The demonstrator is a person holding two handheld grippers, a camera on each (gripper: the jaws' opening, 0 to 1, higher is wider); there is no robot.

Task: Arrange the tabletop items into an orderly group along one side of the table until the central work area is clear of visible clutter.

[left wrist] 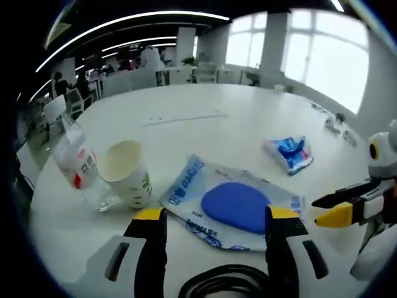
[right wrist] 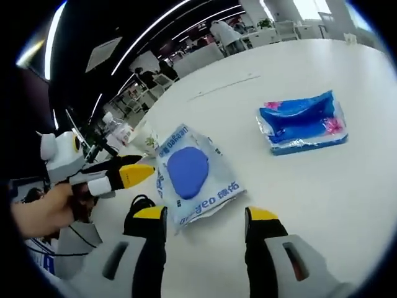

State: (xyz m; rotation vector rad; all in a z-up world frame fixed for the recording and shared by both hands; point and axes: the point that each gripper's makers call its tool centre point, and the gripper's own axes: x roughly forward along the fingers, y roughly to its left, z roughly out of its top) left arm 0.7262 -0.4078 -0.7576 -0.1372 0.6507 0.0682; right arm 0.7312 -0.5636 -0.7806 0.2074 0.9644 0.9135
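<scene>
Mask packet (left wrist: 232,208) lies just beyond my left gripper (left wrist: 217,225), whose jaws are spread; right gripper (right wrist: 201,223) is spread too. Approach step, I judge; next, close on its near edge, clear of the cup (left wrist: 127,172).

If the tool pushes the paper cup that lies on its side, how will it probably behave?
The paper cup lies tipped over with its open mouth showing, so it will probably roll rather than slide. It looks empty and thin-walled, so likely light and easy to crush. It rests against the plastic bottle, which may shift with it.
</scene>
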